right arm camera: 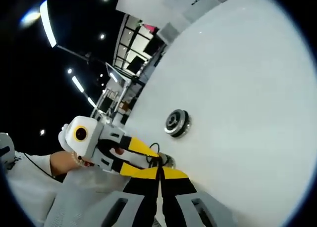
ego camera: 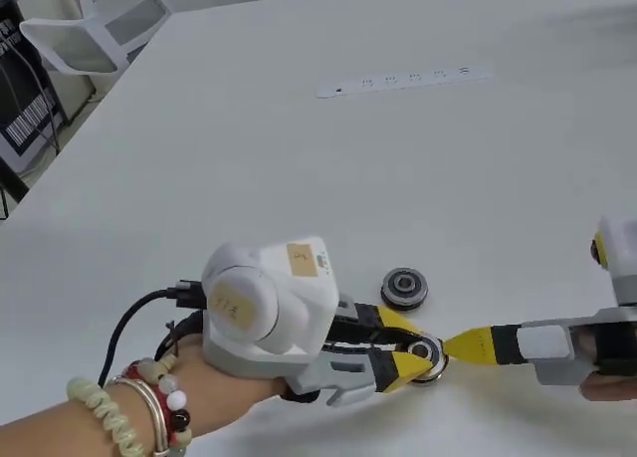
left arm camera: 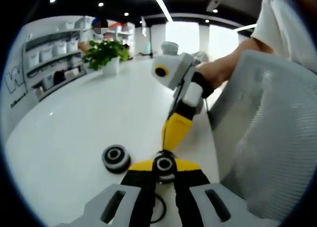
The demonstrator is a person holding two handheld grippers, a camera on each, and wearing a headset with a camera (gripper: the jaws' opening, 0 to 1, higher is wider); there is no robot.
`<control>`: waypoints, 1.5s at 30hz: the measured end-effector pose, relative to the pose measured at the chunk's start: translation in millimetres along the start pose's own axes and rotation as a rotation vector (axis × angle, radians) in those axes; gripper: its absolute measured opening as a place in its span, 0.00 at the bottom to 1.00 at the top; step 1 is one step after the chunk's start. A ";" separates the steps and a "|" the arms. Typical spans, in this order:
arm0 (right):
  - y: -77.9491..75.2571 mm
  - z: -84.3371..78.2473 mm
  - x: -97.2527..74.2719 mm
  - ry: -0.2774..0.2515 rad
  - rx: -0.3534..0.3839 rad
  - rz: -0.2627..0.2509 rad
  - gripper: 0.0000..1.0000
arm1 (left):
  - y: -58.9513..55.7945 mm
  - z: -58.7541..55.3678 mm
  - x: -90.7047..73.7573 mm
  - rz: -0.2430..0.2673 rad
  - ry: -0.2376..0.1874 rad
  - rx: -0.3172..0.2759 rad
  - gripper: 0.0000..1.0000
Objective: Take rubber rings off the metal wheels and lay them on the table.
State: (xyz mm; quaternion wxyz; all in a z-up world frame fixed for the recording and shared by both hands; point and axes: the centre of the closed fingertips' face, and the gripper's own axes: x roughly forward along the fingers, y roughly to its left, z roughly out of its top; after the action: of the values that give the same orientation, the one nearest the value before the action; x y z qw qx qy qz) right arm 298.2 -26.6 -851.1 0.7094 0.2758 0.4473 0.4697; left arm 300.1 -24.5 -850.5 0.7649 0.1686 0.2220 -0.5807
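Nearest, a hand [ego camera: 199, 397] with beaded bracelets carries the left gripper [ego camera: 418, 354], its yellow jaws closed from both sides on a metal wheel [ego camera: 428, 352], apparently to pin it flat against the table [ego camera: 299, 178] so it cannot turn or slide; just beyond, touching that wheel from the opposite side, comes the right gripper [ego camera: 456, 345], its jaws drawn together into one narrow wedge, likely to work at the rim and peel the rubber off; whether a bit of rubber is nipped between them I cannot tell, the spot being too small; a little farther stands a second wheel [ego camera: 404, 288], apart from both tools, its dark rubber ring [ego camera: 386, 290] still on, seemingly waiting its turn; far off lies a white power strip [ego camera: 403, 81]; I make out no loose ring on the table, so the task looks early.
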 end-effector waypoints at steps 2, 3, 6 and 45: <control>1.6 -0.2 0.5 0.002 0.001 0.006 0.00 | -0.1 0.1 0.1 0.000 0.000 0.000 0.14; 2.4 -0.4 0.6 0.003 0.000 0.009 0.00 | -0.2 0.1 0.0 0.000 0.000 0.000 0.14; 4.5 -0.3 1.7 0.000 0.005 0.019 0.00 | -0.3 0.1 0.2 0.000 0.000 0.000 0.14; 7.9 0.3 -1.7 0.002 -0.076 0.021 0.00 | -2.1 7.6 -6.2 -0.003 0.055 0.053 0.21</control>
State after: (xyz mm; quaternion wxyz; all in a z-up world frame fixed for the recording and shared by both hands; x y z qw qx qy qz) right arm 294.9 -24.9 -844.0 0.7141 0.2527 0.4267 0.4940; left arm 297.8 -24.0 -840.8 0.7528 0.2043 0.2279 -0.5828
